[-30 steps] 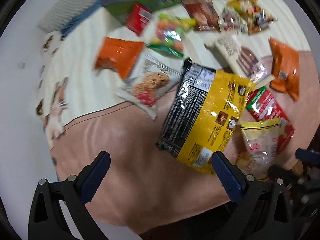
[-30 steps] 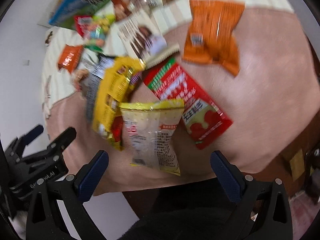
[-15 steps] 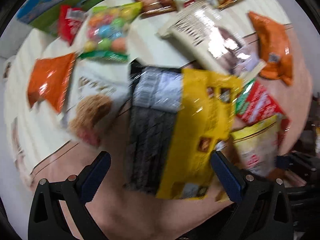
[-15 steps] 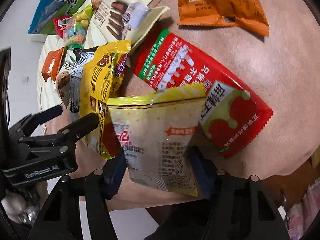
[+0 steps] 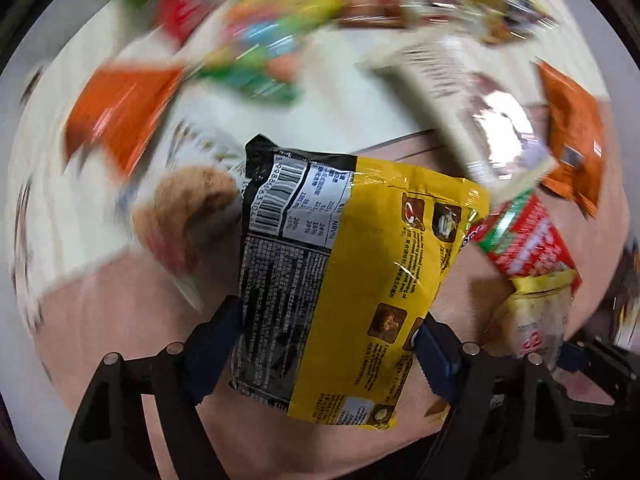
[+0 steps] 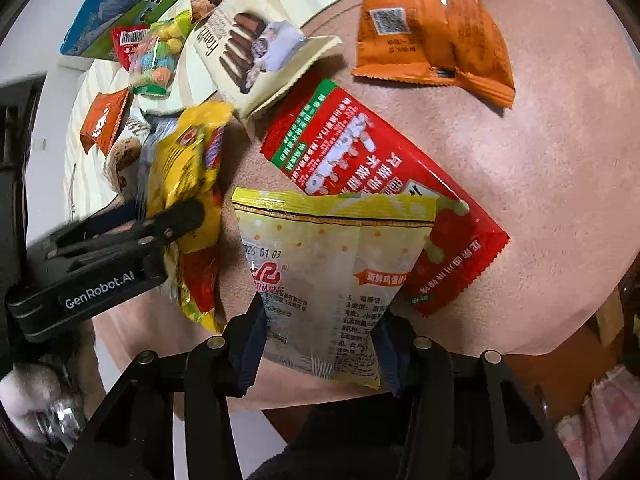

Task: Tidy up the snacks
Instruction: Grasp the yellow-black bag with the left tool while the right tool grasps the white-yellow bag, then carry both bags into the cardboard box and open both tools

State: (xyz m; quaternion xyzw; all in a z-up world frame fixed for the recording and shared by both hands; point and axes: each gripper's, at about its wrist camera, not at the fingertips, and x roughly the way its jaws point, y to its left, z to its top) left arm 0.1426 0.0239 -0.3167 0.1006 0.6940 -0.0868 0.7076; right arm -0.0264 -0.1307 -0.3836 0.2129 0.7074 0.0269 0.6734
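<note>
Nearest the right wrist camera, the right gripper has its blue-padded fingers clamped on a crinkly pale-yellow snack bag, which overlaps a glossy red packet on the matte pink surface. Beside it, the left gripper pinches a shiny yellow-and-black foil bag; beyond lie an orange pouch and a cream wafer pack

The left gripper carries "GenRobot.AI" in white on its black body. The pale yellow snack bag shows a printed date, "2026 01 03". The yellow-and-black packet bears a barcode and a table headed "NRV%".
</note>
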